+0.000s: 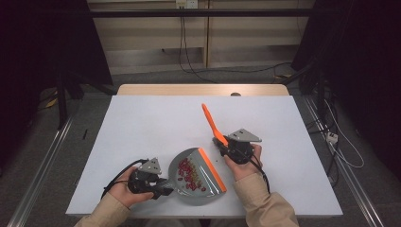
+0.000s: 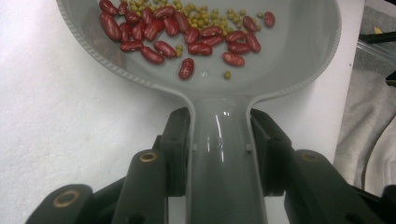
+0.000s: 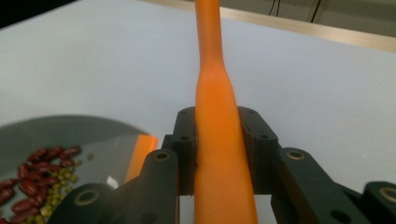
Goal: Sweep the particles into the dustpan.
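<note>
Beans swept into the dustpan, brush lifted clear

The left gripper is clamped on the handle of the grey dustpan, which lies at about 6 o'clock on the white table with the red and green beans heaped inside. The right gripper is clenched on the orange brush, its handle pointing toward 11 o'clock. If the dustpan tips toward its orange lip, beans could roll out onto the table.

Overhead view, two close claw views, share dustpan.
</note>
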